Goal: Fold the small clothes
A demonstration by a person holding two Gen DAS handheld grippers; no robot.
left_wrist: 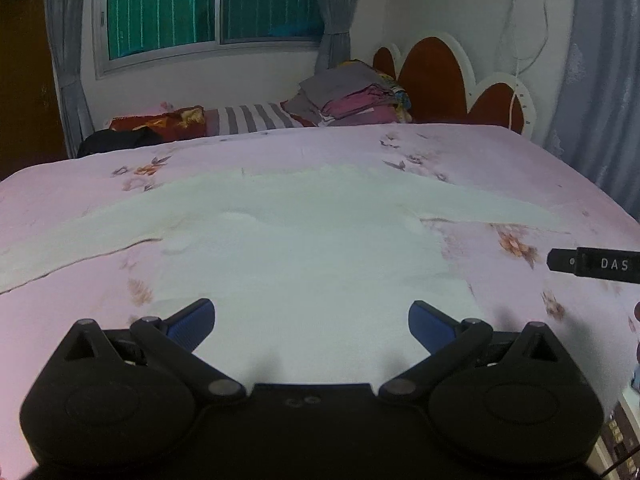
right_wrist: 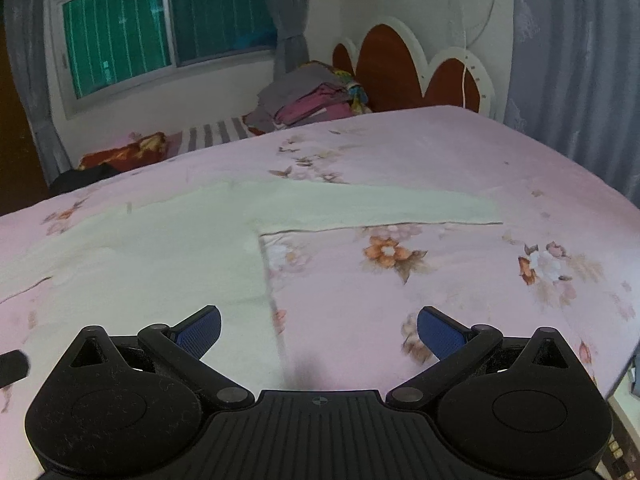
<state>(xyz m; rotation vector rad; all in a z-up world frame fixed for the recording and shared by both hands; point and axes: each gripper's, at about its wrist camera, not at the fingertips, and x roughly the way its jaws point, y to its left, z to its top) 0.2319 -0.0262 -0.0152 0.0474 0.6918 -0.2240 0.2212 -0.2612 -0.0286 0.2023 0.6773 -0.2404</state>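
A white long-sleeved top [left_wrist: 304,248] lies spread flat on the pink floral bedsheet [left_wrist: 500,160], sleeves stretched out to both sides. My left gripper [left_wrist: 311,322] is open and empty, just above the top's near hem. In the right wrist view the top [right_wrist: 160,252] fills the left side, its right sleeve [right_wrist: 380,206] reaching right. My right gripper [right_wrist: 319,330] is open and empty, over the top's right side edge near the hem. Part of the right gripper [left_wrist: 596,266] shows at the left wrist view's right edge.
A pile of folded clothes [left_wrist: 352,96] sits at the bed's far end by the red and white headboard [left_wrist: 436,76]. A striped cloth [left_wrist: 252,118], a red patterned pillow [left_wrist: 160,122] and a dark garment [left_wrist: 116,140] lie along the far left edge. A window [left_wrist: 208,4] is behind.
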